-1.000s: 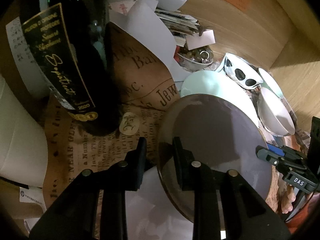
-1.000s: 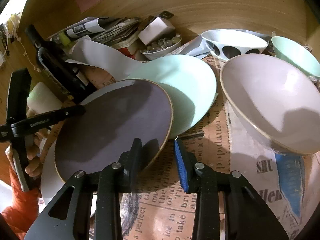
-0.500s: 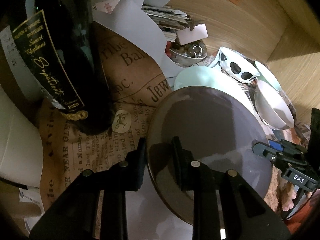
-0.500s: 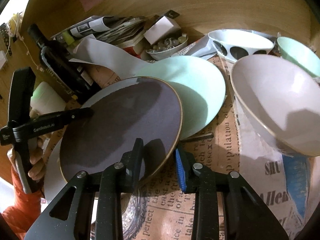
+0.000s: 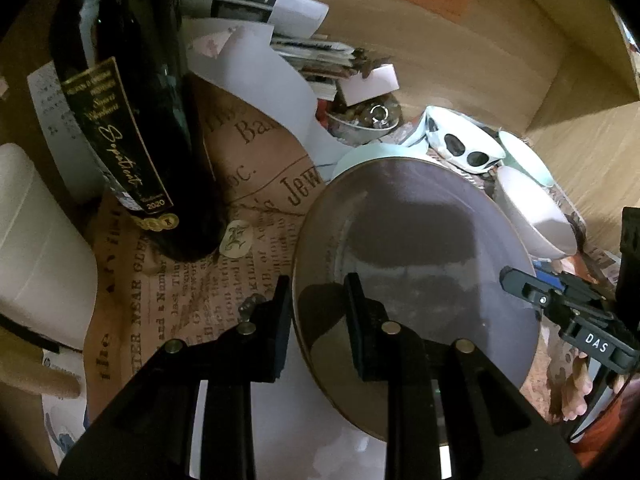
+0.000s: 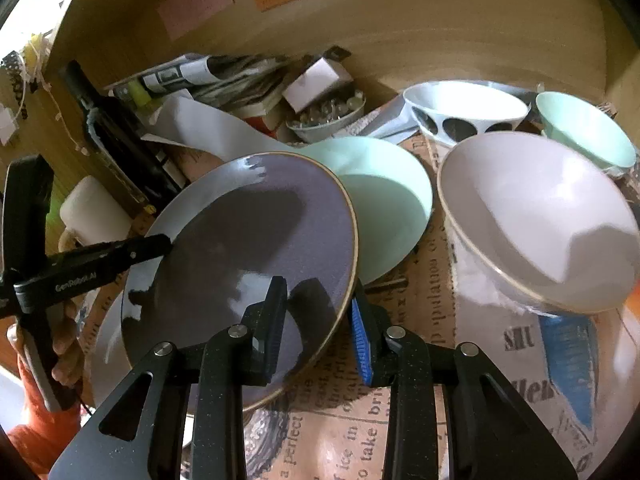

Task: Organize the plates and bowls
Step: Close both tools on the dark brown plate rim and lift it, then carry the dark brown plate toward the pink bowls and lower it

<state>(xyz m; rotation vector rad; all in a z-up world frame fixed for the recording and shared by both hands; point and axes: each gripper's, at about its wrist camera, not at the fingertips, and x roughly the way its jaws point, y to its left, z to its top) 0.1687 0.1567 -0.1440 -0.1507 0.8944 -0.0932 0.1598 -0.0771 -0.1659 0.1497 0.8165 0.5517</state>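
Newsprint-patterned brown paper covers a cluttered wooden shelf backed by a wooden wall. A round grey-purple ceramic plate is gripped at opposite rims by the left gripper and right gripper, both nearly closed on it, tilted above a pale mint plate. Stacking appears under way; lowering level is called for next, clear of the dark wine bottle and the white bowl.

Plates: three. Bowls: four. Bottle: one.
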